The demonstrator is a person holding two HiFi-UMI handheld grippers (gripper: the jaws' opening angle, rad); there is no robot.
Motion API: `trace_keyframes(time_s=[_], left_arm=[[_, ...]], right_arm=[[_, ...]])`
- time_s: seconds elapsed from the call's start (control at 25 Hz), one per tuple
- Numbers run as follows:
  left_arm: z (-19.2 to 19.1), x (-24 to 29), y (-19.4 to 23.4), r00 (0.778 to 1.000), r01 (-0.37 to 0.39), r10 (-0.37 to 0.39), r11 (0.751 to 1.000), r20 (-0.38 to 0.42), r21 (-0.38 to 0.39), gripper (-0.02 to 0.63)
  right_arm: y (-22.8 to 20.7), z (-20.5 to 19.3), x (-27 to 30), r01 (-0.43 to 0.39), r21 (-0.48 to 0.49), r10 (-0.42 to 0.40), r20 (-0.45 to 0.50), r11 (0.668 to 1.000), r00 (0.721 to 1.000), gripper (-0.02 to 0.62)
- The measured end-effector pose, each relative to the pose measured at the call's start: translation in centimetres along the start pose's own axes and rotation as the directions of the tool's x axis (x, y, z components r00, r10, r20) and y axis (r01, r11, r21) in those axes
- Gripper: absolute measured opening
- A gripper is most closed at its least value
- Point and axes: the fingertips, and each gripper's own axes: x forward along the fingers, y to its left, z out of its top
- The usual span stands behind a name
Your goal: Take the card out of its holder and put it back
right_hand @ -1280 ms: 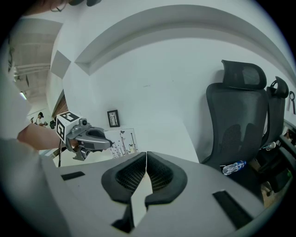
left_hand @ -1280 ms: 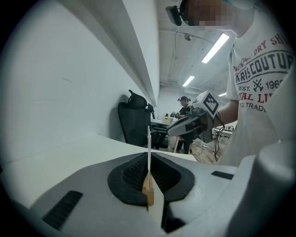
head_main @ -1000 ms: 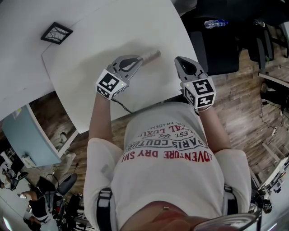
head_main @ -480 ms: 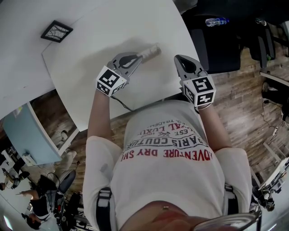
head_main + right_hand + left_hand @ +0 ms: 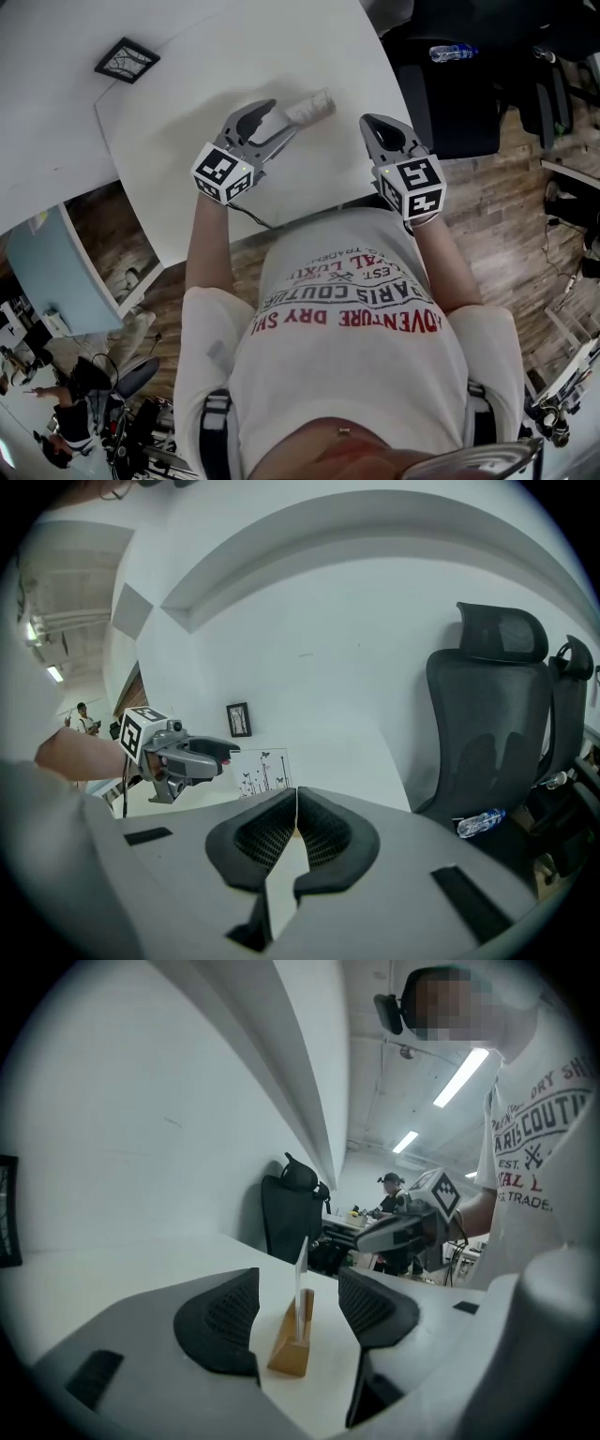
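Observation:
A white card (image 5: 300, 1283) with small dark drawings stands upright in a wooden holder (image 5: 290, 1344) on the white table (image 5: 234, 56). In the head view the card and holder (image 5: 309, 106) sit just past the left gripper's tips. My left gripper (image 5: 298, 1309) is open; its jaws have just been opening and stand either side of the card without touching it. My right gripper (image 5: 368, 122) hangs to the right over the table's near edge. It is shut with nothing between its pads (image 5: 296, 822). The right gripper view shows the left gripper (image 5: 225, 750) beside the card (image 5: 261, 771).
A small black picture frame (image 5: 127, 60) lies at the table's far left. A black office chair (image 5: 487, 714) stands off the table's right side, with a plastic bottle (image 5: 453, 52) on its seat. The table edge runs close to the person's body.
The left gripper's jaws, closed on the card before, now stand spread apart with the card free between them. The right gripper has kept still.

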Motion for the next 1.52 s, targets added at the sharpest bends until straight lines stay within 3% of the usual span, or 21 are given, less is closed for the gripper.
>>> trace_keyframes(time_s=[0.24, 0.32, 0.36, 0.56, 0.72, 0.8, 0.96, 1.08, 1.2, 1.32, 1.52], left_arm=[[2.8, -2.4, -1.3, 0.984, -0.152, 0.150, 0.988, 0.095, 0.022, 0.238], [3.4, -3.4, -1.3, 0.962, -0.247, 0.244, 0.969, 0.126, 0.013, 0.105], [3.7, -4.0, -1.3, 0.944, -0.300, 0.297, 0.954, 0.147, 0.000, 0.062], [5.9, -6.2, -2.7, 0.837, -0.502, 0.500, 0.863, 0.223, -0.049, 0.032], [7.9, -8.4, -3.8, 0.709, -0.655, 0.659, 0.747, 0.251, -0.112, 0.026], [8.5, -9.1, -4.4, 0.664, -0.706, 0.707, 0.700, 0.244, -0.107, 0.026], [9.2, -9.9, -5.6, 0.606, -0.768, 0.766, 0.634, 0.214, -0.092, 0.026], [9.8, -10.6, -6.2, 0.528, -0.818, 0.825, 0.558, 0.199, -0.140, 0.026], [10.4, -10.9, -6.9, 0.466, -0.851, 0.859, 0.501, 0.213, -0.158, 0.026], [10.6, -10.7, -7.5, 0.437, -0.868, 0.871, 0.474, 0.226, -0.146, 0.026], [10.8, -9.9, -7.5, 0.447, -0.856, 0.870, 0.484, 0.208, -0.182, 0.026]], right_arm=[[0.7, 1.5, -0.6, -0.039, -0.024, 0.040, 0.032, 0.999, 0.999, 0.026], [1.2, 2.4, -0.7, -0.061, -0.041, 0.063, 0.047, 0.997, 0.997, 0.026], [1.5, 3.0, -0.7, -0.073, -0.052, 0.076, 0.056, 0.996, 0.996, 0.026], [2.0, 5.2, -1.2, -0.111, -0.101, 0.122, 0.109, 0.989, 0.987, 0.026], [1.7, 7.1, -1.7, -0.128, -0.122, 0.147, 0.165, 0.984, 0.975, 0.026], [1.8, 8.0, -1.9, -0.139, -0.138, 0.164, 0.191, 0.981, 0.968, 0.026], [2.0, 9.2, -2.8, -0.136, -0.157, 0.172, 0.241, 0.978, 0.955, 0.026], [1.3, 9.9, -3.8, -0.139, -0.163, 0.181, 0.280, 0.977, 0.943, 0.026], [0.7, 9.9, -4.3, -0.144, -0.166, 0.188, 0.290, 0.976, 0.938, 0.025], [0.5, 9.5, -4.3, -0.154, -0.178, 0.201, 0.286, 0.972, 0.937, 0.025], [0.6, 9.8, -4.7, -0.171, -0.213, 0.229, 0.288, 0.962, 0.930, 0.025]])
